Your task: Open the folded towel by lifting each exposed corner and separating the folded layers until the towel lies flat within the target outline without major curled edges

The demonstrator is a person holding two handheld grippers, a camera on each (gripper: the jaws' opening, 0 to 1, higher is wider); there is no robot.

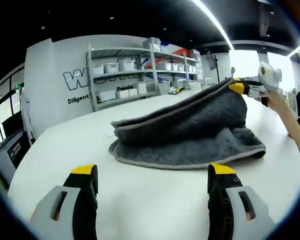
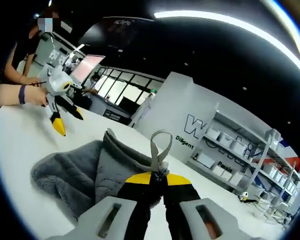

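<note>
Ahead of my left gripper (image 1: 152, 177), whose jaws stand apart above the white desk (image 1: 65, 145), the grey towel (image 1: 190, 135) lies partly folded. My right gripper (image 2: 156, 179) is clamped on the towel's corner loop, lifting its upper layer.

**Partial lettering on the white wall**

The white wall (image 1: 65, 75) carries large outlined letters beginning "W", cut off by the shelving unit (image 1: 140, 70). Beneath them stands the smaller dark word "Diligent". Between the shelves another word, apparently "Passion", shows. The right gripper view gives the same "W" and "Diligent".
</note>
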